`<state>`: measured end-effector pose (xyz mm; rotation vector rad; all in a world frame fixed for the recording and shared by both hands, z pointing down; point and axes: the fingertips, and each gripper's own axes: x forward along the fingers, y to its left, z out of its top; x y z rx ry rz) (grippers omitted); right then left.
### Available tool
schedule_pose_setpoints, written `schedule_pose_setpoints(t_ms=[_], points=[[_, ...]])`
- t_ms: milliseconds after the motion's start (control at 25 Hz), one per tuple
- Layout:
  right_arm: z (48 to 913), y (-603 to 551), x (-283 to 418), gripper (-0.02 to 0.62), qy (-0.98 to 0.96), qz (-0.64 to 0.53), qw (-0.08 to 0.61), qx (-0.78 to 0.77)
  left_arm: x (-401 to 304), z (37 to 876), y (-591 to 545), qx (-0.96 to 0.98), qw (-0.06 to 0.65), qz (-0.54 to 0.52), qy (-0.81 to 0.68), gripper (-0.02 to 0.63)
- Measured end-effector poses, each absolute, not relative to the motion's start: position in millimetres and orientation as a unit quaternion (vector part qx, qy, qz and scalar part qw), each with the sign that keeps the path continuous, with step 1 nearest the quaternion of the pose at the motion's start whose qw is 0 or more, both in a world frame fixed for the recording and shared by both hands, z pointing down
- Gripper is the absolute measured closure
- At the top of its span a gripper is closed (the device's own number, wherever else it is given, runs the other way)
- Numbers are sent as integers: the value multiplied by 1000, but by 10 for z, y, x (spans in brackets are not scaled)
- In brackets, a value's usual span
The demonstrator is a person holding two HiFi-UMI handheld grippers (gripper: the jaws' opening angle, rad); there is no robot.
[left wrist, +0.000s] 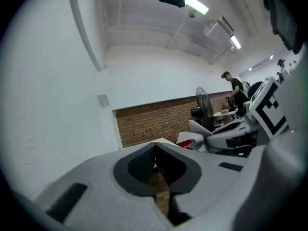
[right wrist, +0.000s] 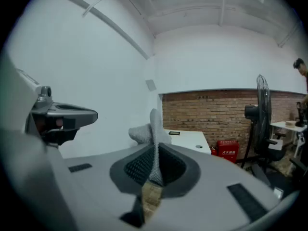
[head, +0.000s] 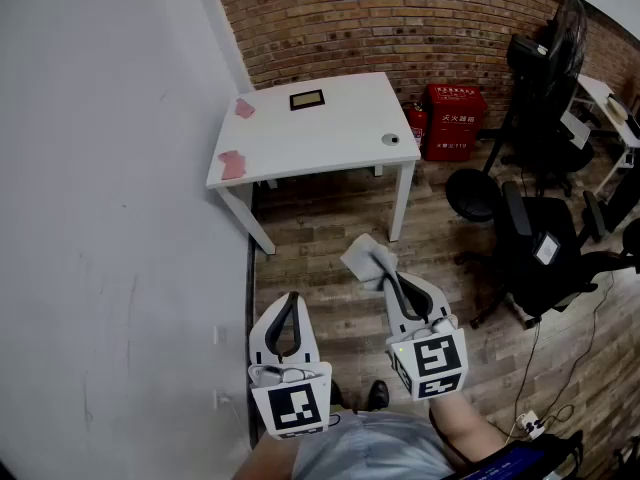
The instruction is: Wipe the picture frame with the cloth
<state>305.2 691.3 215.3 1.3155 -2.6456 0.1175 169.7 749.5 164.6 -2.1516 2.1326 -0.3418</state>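
Observation:
A small dark picture frame (head: pixel 307 99) lies flat near the back of a white table (head: pixel 330 143), and shows tiny in the right gripper view as the frame (right wrist: pixel 173 133). My right gripper (head: pixel 390 276) is shut on a grey cloth (head: pixel 366 259), which sticks up from between its jaws as the cloth (right wrist: pixel 151 129). My left gripper (head: pixel 288 318) hangs beside it, shut with nothing in it; its jaws meet at the tips (left wrist: pixel 155 148). Both grippers are held over the wooden floor, well short of the table.
Two pink cloths (head: pixel 233 163) (head: pixel 244 108) lie at the table's left edge, a small round object (head: pixel 390 139) at its right. A red box (head: pixel 453 120) and fire extinguisher (head: pixel 417 123) stand by the brick wall. Black office chairs (head: pixel 540 258) and a fan (head: pixel 560 38) stand to the right. A white wall (head: pixel 110 218) runs along the left.

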Motion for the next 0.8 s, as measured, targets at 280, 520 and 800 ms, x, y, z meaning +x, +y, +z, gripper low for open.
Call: schedule_pose_setpoints(t_ms=[280,520,800], points=[[2165,6858,3166,571,-892,40,90,440,1831,1650,7421,-707,48,-111,697,597],[2188,6785,3272,569,-893,50,78,440,1908,1731,7381,-704,46,-119,699,597],[2388,6557,3163,569,-893,60,97,435,1767,1889,7197,-696,20,-122,708,597]])
